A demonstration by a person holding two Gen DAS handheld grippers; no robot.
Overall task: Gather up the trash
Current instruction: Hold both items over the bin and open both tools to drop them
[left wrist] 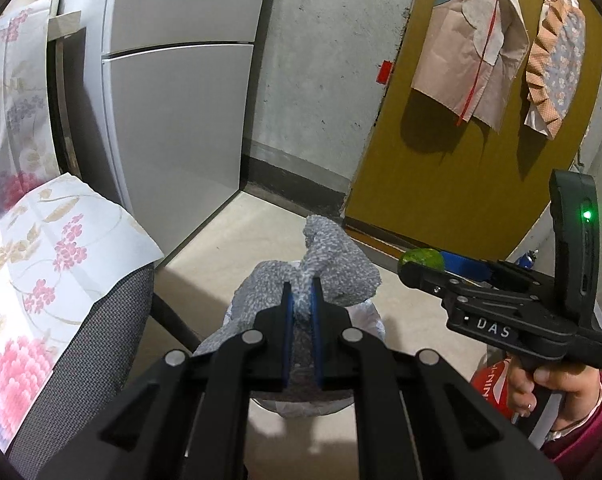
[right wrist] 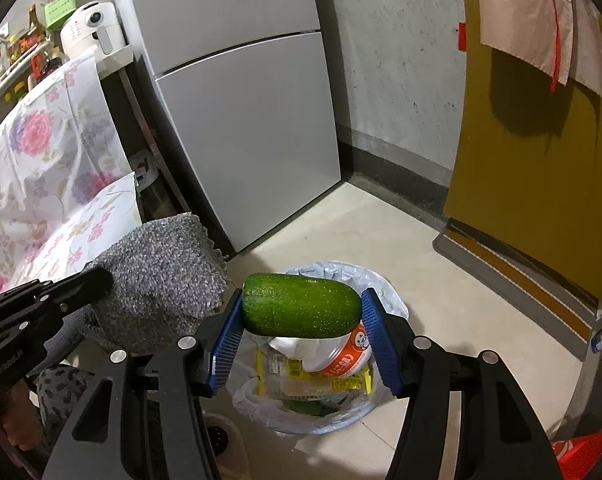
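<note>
My left gripper [left wrist: 301, 292] is shut on a fluffy grey cloth [left wrist: 333, 264] and holds it up over the trash bin [left wrist: 371, 320]. The cloth [right wrist: 161, 276] and the left gripper [right wrist: 97, 280] also show at the left of the right wrist view. My right gripper [right wrist: 301, 320] is shut on a green gourd [right wrist: 301, 306], held sideways just above the bin [right wrist: 389, 300]. The bin has a white plastic liner and holds wrappers and a paper cup [right wrist: 347, 354]. In the left wrist view the right gripper [left wrist: 411, 270] is at the right with the gourd [left wrist: 421, 258] at its tip.
A grey fridge [right wrist: 245, 120] stands behind the bin against a concrete wall. A yellow door [right wrist: 541, 160] with hanging cloths is at the right. A floral cover [left wrist: 41, 280] lies over a chair at the left. A floor drain [right wrist: 217, 436] is near the bin.
</note>
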